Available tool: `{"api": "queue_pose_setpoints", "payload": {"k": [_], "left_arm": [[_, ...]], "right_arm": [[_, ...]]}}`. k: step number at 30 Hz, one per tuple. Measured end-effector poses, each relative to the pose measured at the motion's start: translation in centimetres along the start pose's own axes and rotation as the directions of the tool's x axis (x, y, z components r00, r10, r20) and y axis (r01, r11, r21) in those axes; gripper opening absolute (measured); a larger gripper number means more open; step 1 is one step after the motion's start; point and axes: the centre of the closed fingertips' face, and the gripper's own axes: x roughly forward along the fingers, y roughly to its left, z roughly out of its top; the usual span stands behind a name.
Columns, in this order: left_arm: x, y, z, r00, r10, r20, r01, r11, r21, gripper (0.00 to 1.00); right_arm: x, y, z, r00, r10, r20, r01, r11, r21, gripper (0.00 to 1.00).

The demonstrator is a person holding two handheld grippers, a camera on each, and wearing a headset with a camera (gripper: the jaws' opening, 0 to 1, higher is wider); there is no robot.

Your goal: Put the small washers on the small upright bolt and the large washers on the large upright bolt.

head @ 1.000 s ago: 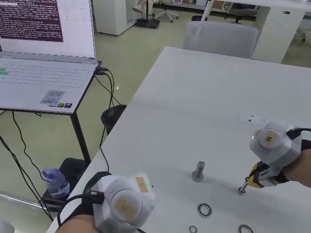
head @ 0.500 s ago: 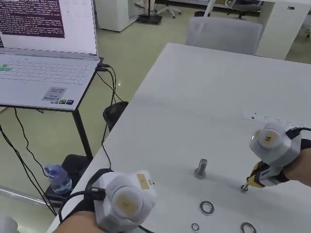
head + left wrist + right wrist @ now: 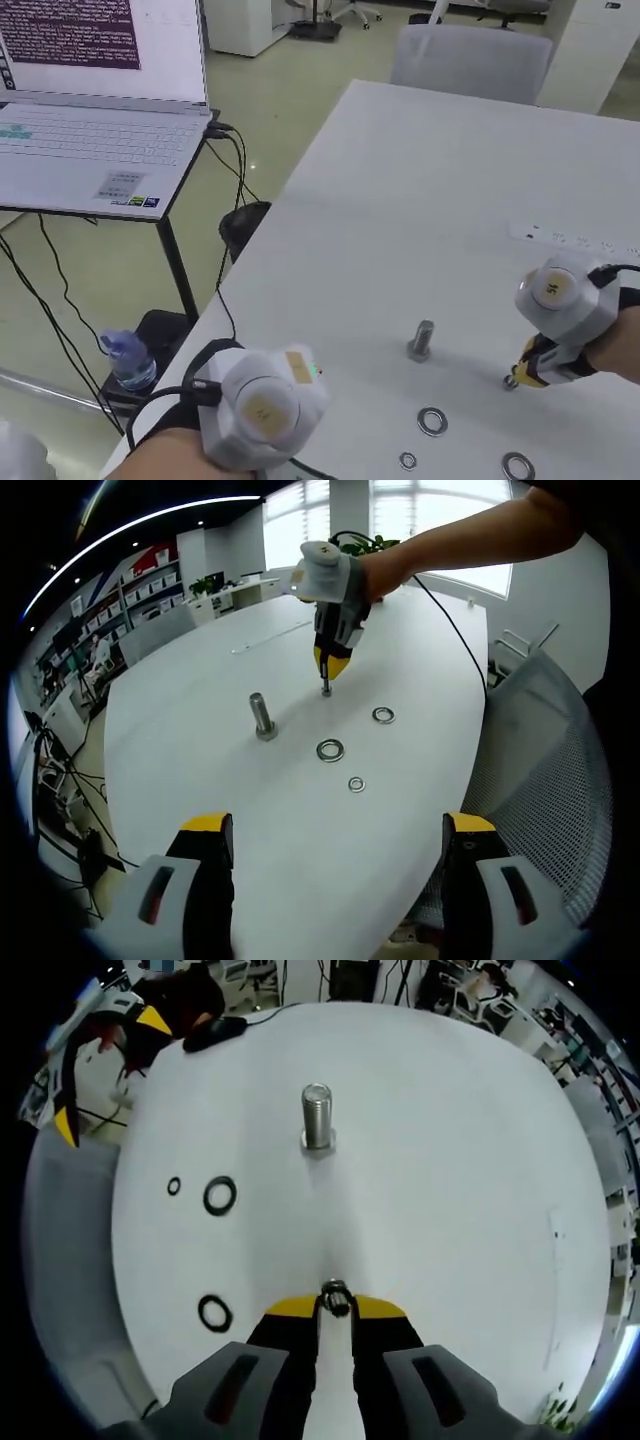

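The large bolt [image 3: 421, 340] stands upright on the white table [image 3: 420, 190]; it is also in the left gripper view [image 3: 263, 717] and the right gripper view [image 3: 317, 1117]. To its right stands the small bolt [image 3: 511, 381] [image 3: 326, 686]. My right gripper [image 3: 522, 372] [image 3: 335, 1310] points down, shut on the small bolt's top [image 3: 334, 1298]. Two large washers [image 3: 432, 421] [image 3: 517, 466] and one small washer [image 3: 407, 461] lie flat in front of the bolts. My left gripper [image 3: 337, 825] is open and holds nothing, hovering at the table's near-left edge [image 3: 262, 412].
A laptop [image 3: 90, 110] sits on a stand left of the table, with cables and a water bottle [image 3: 128, 358] below. A grey chair [image 3: 470, 55] stands at the far end. A mesh chair [image 3: 545, 770] is beside the table's near side.
The head camera has shifted, so the whole picture has moved. Both grippers, the bolts and the washers keep their places; the right gripper stays on the small bolt.
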Motion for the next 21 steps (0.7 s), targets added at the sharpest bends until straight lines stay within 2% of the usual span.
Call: {"api": "queue_pose_setpoints", "payload": {"k": [14,21], "left_arm": [[-0.6,-0.1,-0.4,0.9999,0.006,-0.012,-0.006,1.0,-0.005,0.85],[-0.8,-0.2,-1.3,0.9997,0.004,-0.025,-0.004,1.0,-0.011,0.84]], "right_arm": [[1.4,0.1,-0.3,0.9998,0.004,-0.017,-0.004,1.0,-0.01,0.12],[1.9,0.1,-0.4,0.9992,0.001,-0.039,-0.002,0.999,-0.032,0.13]]}}
